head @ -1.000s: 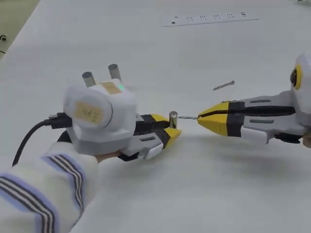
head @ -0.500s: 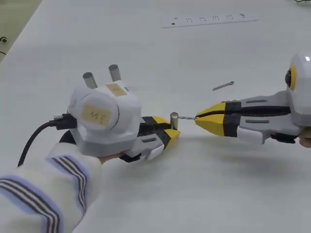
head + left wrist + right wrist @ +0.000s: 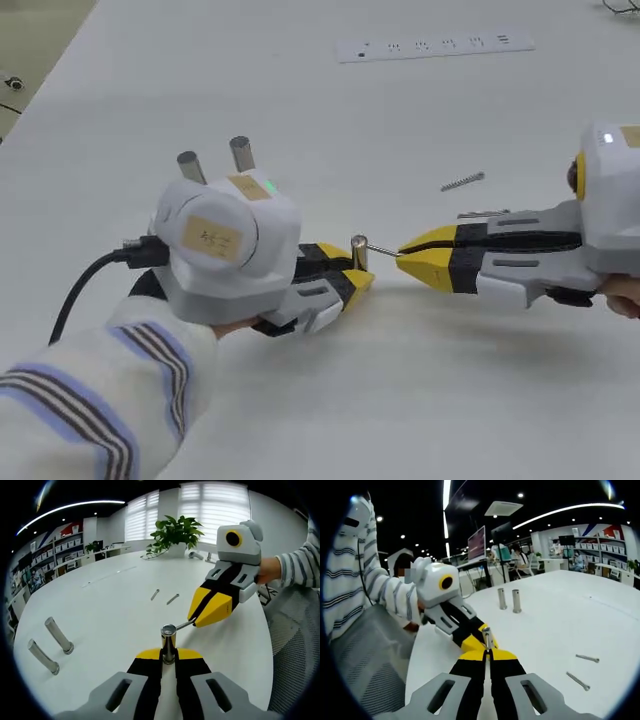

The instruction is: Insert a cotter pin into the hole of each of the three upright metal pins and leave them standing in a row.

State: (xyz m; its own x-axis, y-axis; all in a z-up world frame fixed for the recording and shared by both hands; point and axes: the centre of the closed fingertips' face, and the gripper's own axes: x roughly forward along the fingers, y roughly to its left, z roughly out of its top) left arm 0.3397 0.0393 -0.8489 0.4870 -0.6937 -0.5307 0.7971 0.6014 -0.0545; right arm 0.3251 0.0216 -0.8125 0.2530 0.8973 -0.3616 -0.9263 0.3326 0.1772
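Cotter pin meets metal pin
The left gripper pinches metal pin, right gripper pinches cotter pin; right gripper view adds loose cotter pins at four o'clock.

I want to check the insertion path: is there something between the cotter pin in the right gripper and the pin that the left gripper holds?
Nothing visible stands between them. The cotter pin reaches the pin near its top, and the loose cotter pins lie farther off on the table.
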